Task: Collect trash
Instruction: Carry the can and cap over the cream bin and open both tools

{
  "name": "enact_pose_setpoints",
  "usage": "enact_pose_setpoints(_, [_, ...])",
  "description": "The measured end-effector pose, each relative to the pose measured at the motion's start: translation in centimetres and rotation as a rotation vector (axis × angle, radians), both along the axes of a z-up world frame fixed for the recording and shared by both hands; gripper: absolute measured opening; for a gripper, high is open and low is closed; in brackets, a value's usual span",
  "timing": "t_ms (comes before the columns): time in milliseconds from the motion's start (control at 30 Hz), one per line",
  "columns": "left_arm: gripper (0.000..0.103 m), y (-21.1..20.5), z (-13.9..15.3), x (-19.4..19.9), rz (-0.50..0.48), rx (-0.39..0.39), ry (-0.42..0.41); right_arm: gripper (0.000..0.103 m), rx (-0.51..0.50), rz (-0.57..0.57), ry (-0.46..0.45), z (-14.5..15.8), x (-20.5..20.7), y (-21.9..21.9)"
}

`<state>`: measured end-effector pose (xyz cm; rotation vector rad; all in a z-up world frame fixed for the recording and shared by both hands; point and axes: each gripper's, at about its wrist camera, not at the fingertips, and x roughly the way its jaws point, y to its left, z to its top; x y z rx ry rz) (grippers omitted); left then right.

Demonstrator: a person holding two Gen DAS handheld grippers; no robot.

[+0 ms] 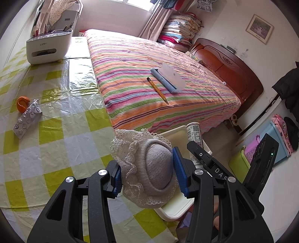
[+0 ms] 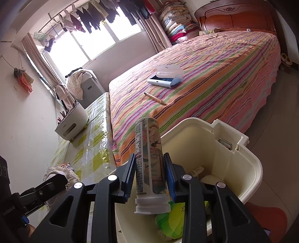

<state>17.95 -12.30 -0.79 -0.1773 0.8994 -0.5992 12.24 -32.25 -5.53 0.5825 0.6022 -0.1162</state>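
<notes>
Left tongs [image 1: 147, 171], right tongs [image 2: 151, 177] both clamped

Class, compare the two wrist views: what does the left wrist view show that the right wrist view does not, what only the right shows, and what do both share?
Only the left wrist view: an orange peel and a blister pack on the checked table cover, and a framed picture on the wall.

Only the right wrist view: the inside of the cream bin with a green wrapper, and laundry hung at the window.

Both: the striped bed, the pencil, the lace-trimmed sock in the left gripper, the tube in the right gripper.
</notes>
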Motion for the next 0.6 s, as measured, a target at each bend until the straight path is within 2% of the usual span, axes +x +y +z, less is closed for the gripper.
enact_pose_setpoints(367, [0.046,-1.0,-0.1,0.4,-0.015,0.006,-0.002,0.03,0.012,-0.04,-0.008,0.0,-0.4,-0.7])
enact_pose_setpoints(600, [0.046,-2.2,-0.9,0.6,-0.036,0.019,0.018,0.03,0.065,-0.149,-0.093,0.6,-2.4,-2.7])
